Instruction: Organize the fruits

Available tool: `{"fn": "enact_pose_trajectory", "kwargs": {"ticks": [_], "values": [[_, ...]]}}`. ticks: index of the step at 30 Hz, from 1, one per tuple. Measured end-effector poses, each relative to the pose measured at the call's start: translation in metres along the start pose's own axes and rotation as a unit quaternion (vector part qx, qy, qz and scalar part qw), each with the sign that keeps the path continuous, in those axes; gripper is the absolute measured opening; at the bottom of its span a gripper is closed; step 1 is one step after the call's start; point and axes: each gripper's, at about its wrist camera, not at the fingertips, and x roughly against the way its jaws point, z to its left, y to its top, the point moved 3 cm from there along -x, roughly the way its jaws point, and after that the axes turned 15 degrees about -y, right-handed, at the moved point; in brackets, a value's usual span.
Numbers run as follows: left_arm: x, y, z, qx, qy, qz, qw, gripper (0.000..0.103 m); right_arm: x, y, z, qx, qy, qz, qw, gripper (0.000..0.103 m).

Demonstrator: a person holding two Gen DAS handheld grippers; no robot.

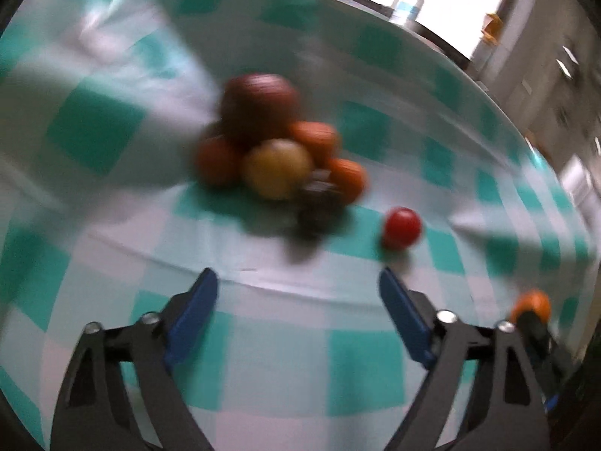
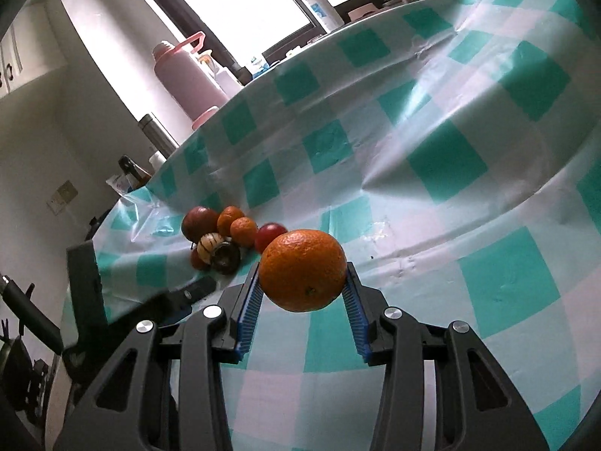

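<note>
- I am carrying the orange (image 2: 303, 270) in the right claw (image 2: 303, 282), which is clamping it on both flanks with its blue pads; the fruit is hanging clear above the checked counter (image 2: 488, 173).
- The orange is nearly round, so I am reading no real long axis; its small stem dimple is facing down and toward the camera, at about 6 o'clock on the fruit.
- The fruit pile (image 2: 221, 240) is sitting at about 10 o'clock from the orange, with a red fruit (image 2: 270, 236) just behind it.
- The left claw (image 1: 298, 289) is standing apart with nothing between its pads, pointing at the same pile from the other side; that view is blurring.
- I am judging the risks: the pads are gripping only the widest part of a round skin, so it could be slipping out; setting it against the heap could be nudging the loose, round fruits into rolling across the wrinkled cloth.
</note>
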Motion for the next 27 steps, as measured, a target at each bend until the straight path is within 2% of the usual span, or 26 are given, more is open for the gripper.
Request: {"fn": "enact_pose_trajectory", "kwargs": {"ticks": [3,9,13,16,18,19,22,24,27], "values": [[0.003,0.005,0.011,0.014,0.003,-0.015,0.9998,0.080,-0.001,0.000,0.000,0.000,0.000,0.000,1.000,0.044],[-0.015,0.010,-0.014,-0.043,0.031,-0.012,0.9985,0.080,-0.001,0.000,0.001,0.003,0.001,0.002,1.000,0.044],[-0.038,0.023,-0.022,-0.056,0.063,0.002,0.9964,0.079,-0.001,0.000,0.001,0.002,0.001,0.002,1.000,0.044],[-0.054,0.029,-0.023,-0.056,0.076,0.021,0.9953,0.068,-0.001,0.000,0.001,0.002,0.002,0.002,1.000,0.045],[-0.055,0.031,-0.023,-0.059,0.081,0.020,0.9948,0.050,-0.001,-0.001,0.002,0.002,0.003,0.002,1.000,0.045],[-0.055,0.030,-0.023,-0.067,0.061,0.026,0.9956,0.032,-0.001,-0.001,0.002,0.003,0.004,0.000,1.000,0.045],[-0.042,0.024,-0.016,-0.061,0.052,0.023,0.9965,0.031,-0.001,-0.002,0.002,0.004,0.007,0.000,1.000,0.045],[-0.027,0.019,-0.012,-0.061,0.040,0.020,0.9971,0.024,0.000,-0.002,0.002,0.004,0.008,-0.001,1.000,0.045],[0.001,0.008,-0.005,-0.066,0.024,0.000,0.9975,0.024,-0.001,-0.003,0.003,0.006,0.011,0.000,1.000,0.045]]}}
